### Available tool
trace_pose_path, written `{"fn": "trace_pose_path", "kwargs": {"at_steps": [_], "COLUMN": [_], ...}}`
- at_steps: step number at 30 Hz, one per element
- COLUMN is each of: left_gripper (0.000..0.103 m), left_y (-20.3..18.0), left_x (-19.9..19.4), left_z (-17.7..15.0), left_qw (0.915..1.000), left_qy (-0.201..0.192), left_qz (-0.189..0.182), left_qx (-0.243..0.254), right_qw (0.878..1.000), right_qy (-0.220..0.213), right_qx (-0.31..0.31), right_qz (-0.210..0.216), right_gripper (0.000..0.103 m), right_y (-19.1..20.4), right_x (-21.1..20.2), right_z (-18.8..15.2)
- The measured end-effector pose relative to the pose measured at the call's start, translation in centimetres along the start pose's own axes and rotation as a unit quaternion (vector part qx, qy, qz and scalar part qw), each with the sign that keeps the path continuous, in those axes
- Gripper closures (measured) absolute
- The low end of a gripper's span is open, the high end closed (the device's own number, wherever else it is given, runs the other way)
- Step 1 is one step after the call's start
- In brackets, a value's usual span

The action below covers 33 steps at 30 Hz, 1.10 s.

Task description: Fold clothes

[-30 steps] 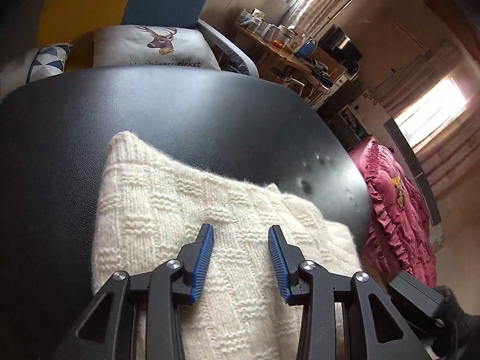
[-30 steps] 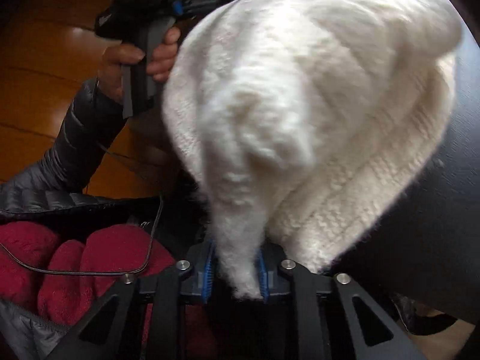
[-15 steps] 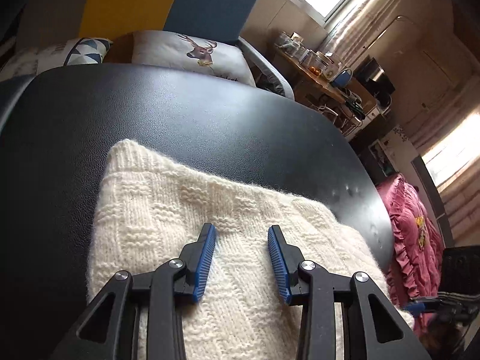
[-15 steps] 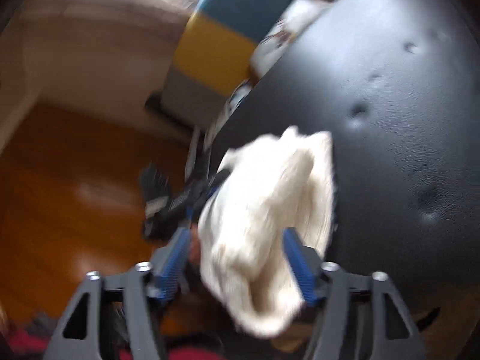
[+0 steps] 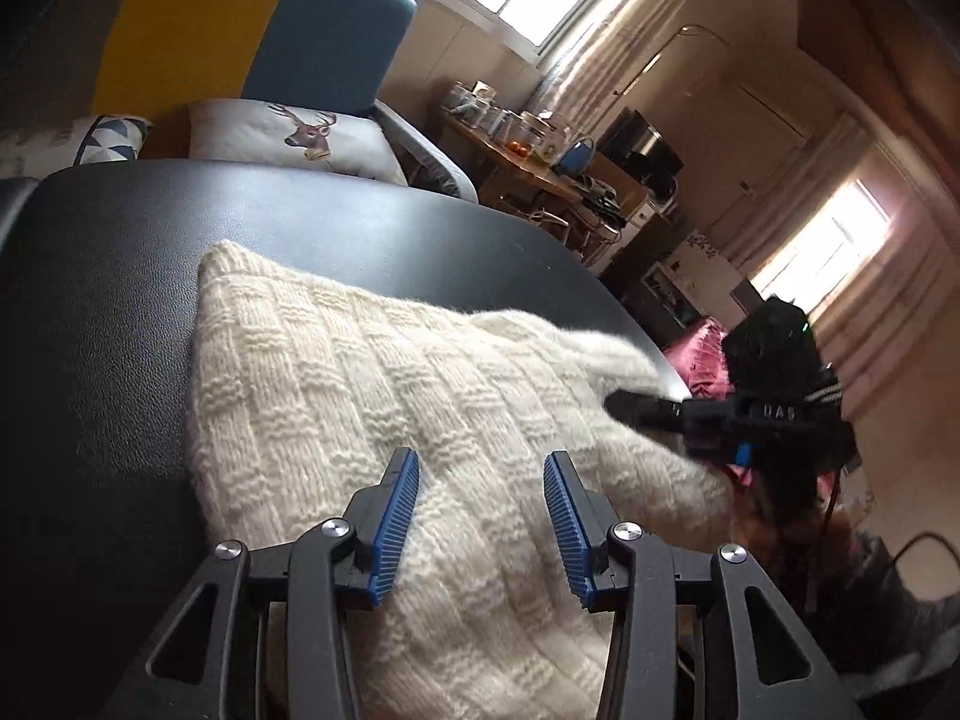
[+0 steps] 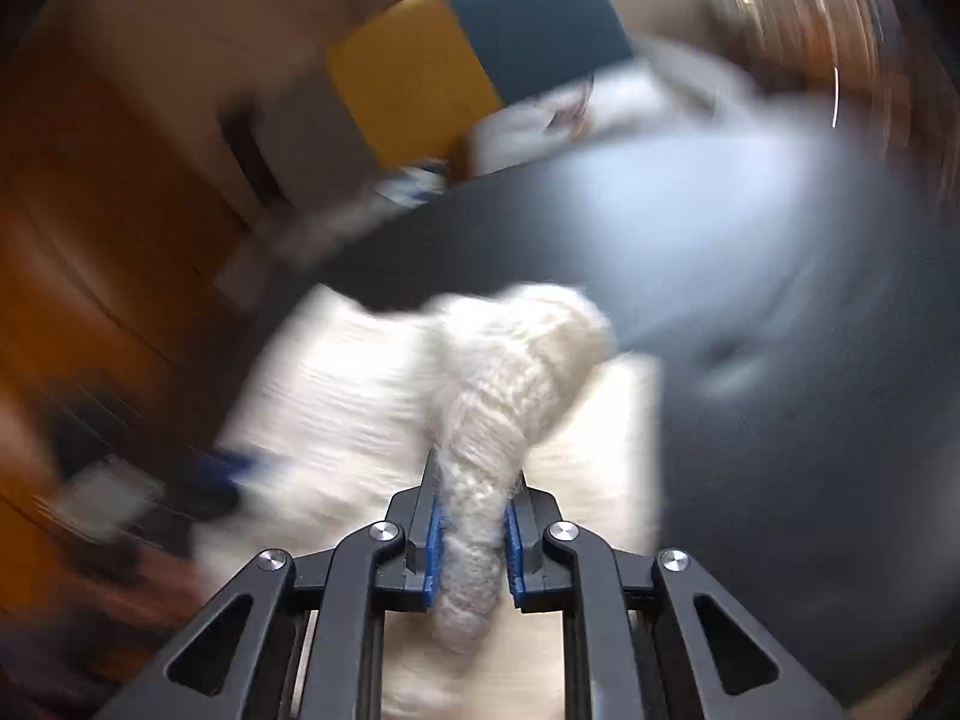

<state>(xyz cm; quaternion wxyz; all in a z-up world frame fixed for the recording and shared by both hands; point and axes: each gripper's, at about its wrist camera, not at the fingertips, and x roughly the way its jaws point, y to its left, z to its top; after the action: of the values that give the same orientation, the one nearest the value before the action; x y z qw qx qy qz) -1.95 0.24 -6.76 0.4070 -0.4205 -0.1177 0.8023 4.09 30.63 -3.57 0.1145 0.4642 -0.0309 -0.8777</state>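
Your right wrist view is very blurry, so the room is hard to see. Your right gripper is closing, pinched on a bunch of the fluffy white sweater. It lies on the black table. Your left gripper is opening above it, gripping nothing.

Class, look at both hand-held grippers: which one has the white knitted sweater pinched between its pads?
The right hand-held gripper: its jaws are closing on a bunched fold of the white knitted sweater. The left hand-held gripper stands open above it, jaws opening.
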Motion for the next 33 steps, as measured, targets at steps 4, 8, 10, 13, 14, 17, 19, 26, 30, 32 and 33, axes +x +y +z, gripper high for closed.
{"fn": "trace_pose_path", "kwargs": {"at_steps": [4, 8, 10, 13, 14, 17, 19, 26, 30, 32, 33], "left_gripper": [0.058, 0.058, 0.058, 0.058, 0.058, 0.058, 0.058, 0.058, 0.055, 0.053, 0.053], "left_y": [-1.2, -1.9, -1.7, -1.3, -1.3, -1.8, -2.5, -4.8, -5.7, -6.2, -6.3], "left_x": [0.4, 0.5, -0.2, -2.5, -3.2, -4.7, -5.1, -3.2, -4.2, -4.0, -3.7], "left_z": [-1.8, -1.1, -0.7, -1.1, -1.6, -3.7, -5.3, -8.5, -7.5, -6.8, -6.6], "left_qw": [0.9993, 0.9996, 0.9998, 0.9992, 0.9990, 0.9988, 0.9986, 0.9966, 0.9973, 0.9969, 0.9961], "left_qy": [0.019, 0.015, 0.006, -0.014, -0.017, -0.004, 0.015, 0.057, 0.022, 0.022, 0.031], "left_qz": [-0.021, -0.016, -0.020, -0.028, -0.033, -0.043, -0.050, -0.059, -0.064, -0.051, -0.047], "left_qx": [0.025, 0.017, -0.002, -0.023, -0.026, -0.022, -0.014, 0.007, 0.030, 0.056, 0.068], "right_qw": [0.997, 0.991, 0.987, 0.981, 0.979, 0.975, 0.973, 0.982, 0.986, 0.987, 0.987], "right_qy": [0.047, 0.041, 0.036, 0.029, 0.026, 0.017, 0.008, -0.038, -0.071, -0.076, -0.074], "right_qx": [0.053, 0.114, 0.140, 0.170, 0.176, 0.193, 0.203, 0.168, 0.135, 0.119, 0.110], "right_qz": [0.011, 0.050, 0.070, 0.094, 0.098, 0.110, 0.111, 0.072, 0.064, 0.076, 0.089], "right_gripper": [0.085, 0.081, 0.079, 0.078, 0.078, 0.075, 0.071, 0.070, 0.070, 0.070, 0.070], "right_y": [-3.0, -5.5, -6.8, -8.3, -8.6, -9.2, -9.6, -8.8, -7.4, -3.7, -2.3], "right_x": [3.2, 3.7, 3.6, 3.4, 3.2, 2.6, 2.1, -1.9, -5.1, -3.8, -3.1], "right_z": [-2.0, -2.9, -3.4, -3.9, -4.0, -4.3, -4.2, -2.9, -2.4, -0.5, -0.1]}}
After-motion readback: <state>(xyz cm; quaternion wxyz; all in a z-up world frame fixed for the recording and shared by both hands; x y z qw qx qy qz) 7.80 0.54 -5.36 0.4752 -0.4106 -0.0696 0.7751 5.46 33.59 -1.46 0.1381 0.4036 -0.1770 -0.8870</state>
